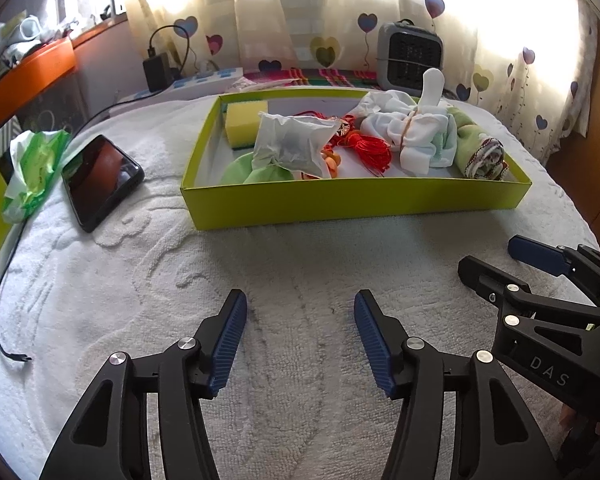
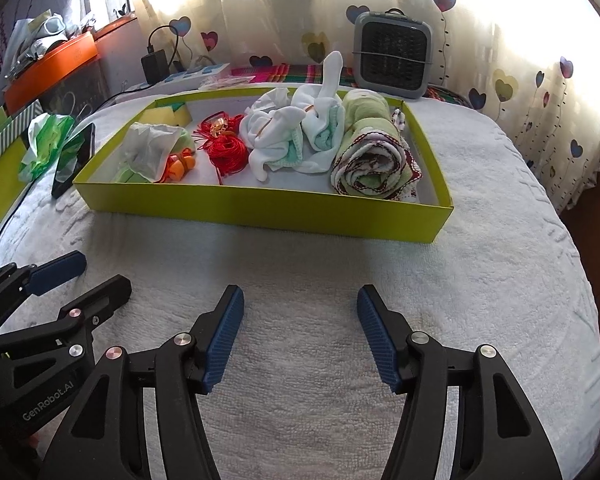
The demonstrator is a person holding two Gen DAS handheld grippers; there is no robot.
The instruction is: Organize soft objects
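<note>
Since every soft thing in view already lies inside the green box (image 2: 260,210), the step in hand is judged to be either a last tidying or the close of the task. If anything is to be straightened, the sock bundle (image 2: 288,136) would be the first choice, as one sock stands up above the rim; it should be pressed down gently from above rather than pulled, so that the band around it is not slipped off. The rolled towel (image 2: 374,164) at the right end should be taken across its roll, not by a loose edge, or it may be unrolled. The red cord (image 2: 226,146) is best left alone, being easily snagged on ribbed pads. The paper pouch (image 1: 296,142), the sponge (image 1: 242,120) and a small orange thing, too small to be made out, are seen at the left end.

Both tools are held side by side over the white cover (image 1: 300,260), near the box's front wall but apart from it, and are angled down toward it. The left gripper (image 1: 300,300) is seen wide apart with nothing between its pads; the right gripper (image 2: 300,296) likewise is spread and empty. Neither is touching anything.
</note>
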